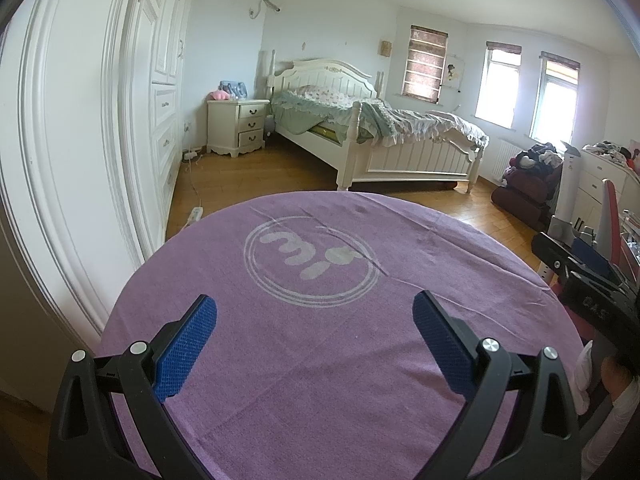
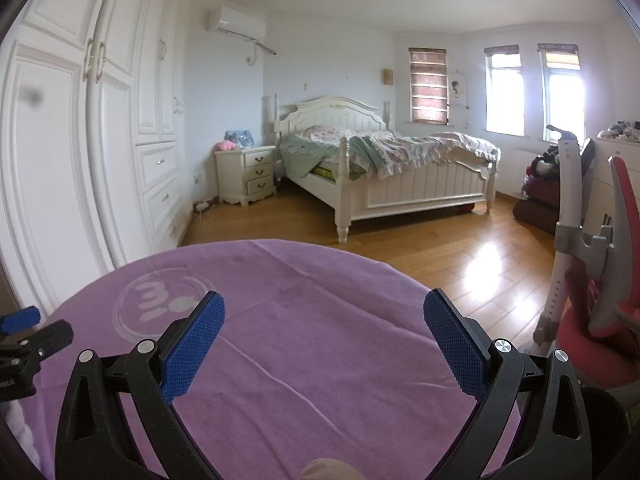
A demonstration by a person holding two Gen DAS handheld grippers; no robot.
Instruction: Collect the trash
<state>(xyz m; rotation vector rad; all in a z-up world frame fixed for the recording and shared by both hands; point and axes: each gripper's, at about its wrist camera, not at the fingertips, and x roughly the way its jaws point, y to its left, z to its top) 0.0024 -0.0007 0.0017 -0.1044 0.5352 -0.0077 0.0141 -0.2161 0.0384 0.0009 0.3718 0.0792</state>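
Above round table under purple cloth (image 1: 320,360) with faded white circular logo (image 1: 310,262): left gripper (image 1: 314,344) spread wide, empty; right gripper (image 2: 324,344) likewise. Trash nowhere discernible. Near table edge cut off; pale rounded shape (image 2: 328,470) at bottom unidentifiable.

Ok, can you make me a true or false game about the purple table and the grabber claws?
1. The left gripper is open. True.
2. The right gripper is squeezing some trash. False: it is open and holds nothing.
3. The cloth on the table is green. False: it is purple with a pale round logo.
4. The bed is unmade. True.
5. Trash lies on the cloth. False: none shows.
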